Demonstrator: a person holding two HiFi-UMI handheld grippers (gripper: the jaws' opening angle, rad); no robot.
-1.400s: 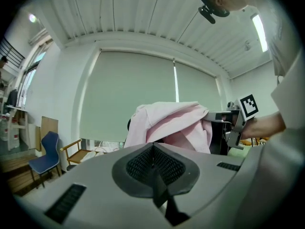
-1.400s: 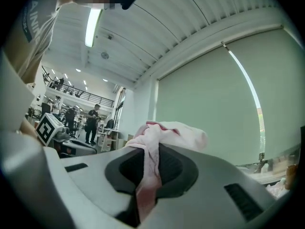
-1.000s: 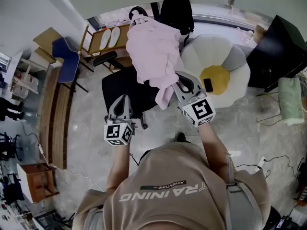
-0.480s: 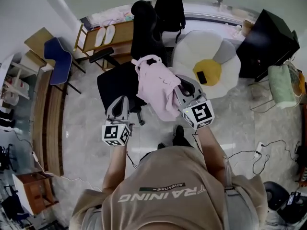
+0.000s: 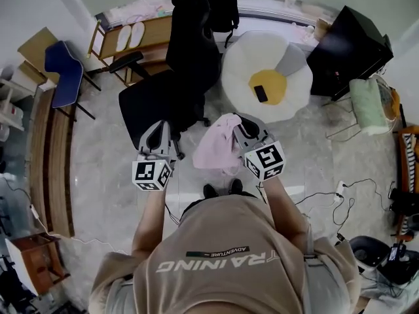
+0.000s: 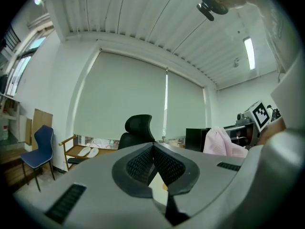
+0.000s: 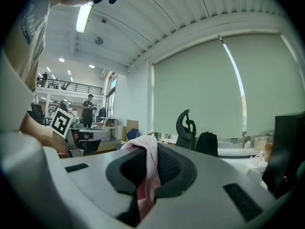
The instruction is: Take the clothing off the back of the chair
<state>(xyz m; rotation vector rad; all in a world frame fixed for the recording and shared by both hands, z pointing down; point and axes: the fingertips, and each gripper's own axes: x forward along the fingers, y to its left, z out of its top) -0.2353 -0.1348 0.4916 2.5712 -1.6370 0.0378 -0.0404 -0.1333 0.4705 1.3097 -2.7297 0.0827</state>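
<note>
**Pink clothing pinched in my right claw, clear of the chair**

Head view: My right claw [image 5: 238, 123] is clenched on the pink clothing [image 5: 215, 148], which hangs in a bunch over the floor [image 5: 105, 149] between my two hands. The black chair [image 5: 175, 77] stands beyond it, near but apart, and its backrest is bare. My left claw [image 5: 159, 129] points toward the chair's seat and carries nothing. To the right of the chair sits a round white cushion [image 5: 245, 64] with a yellow middle.

Left gripper view: My left claw [image 6: 153, 147] has its pads meeting at the tips, with nothing caught between them. Past them the black chair [image 6: 137, 129] stands upright before a pale window blind [image 6: 119, 99]. The pink clothing [image 6: 220, 142] shows at the right, and my right claw's marker cube [image 6: 261, 114] is just beyond it.

Right gripper view: My right claw [image 7: 148, 162] is closed down on a fold of the pink clothing [image 7: 146, 149]. The cloth rises in a ridge above the pads and runs down between them, pressed from both sides. The black chair [image 7: 186, 123] shows edge-on in the distance, with none of the clothing on it.
</note>
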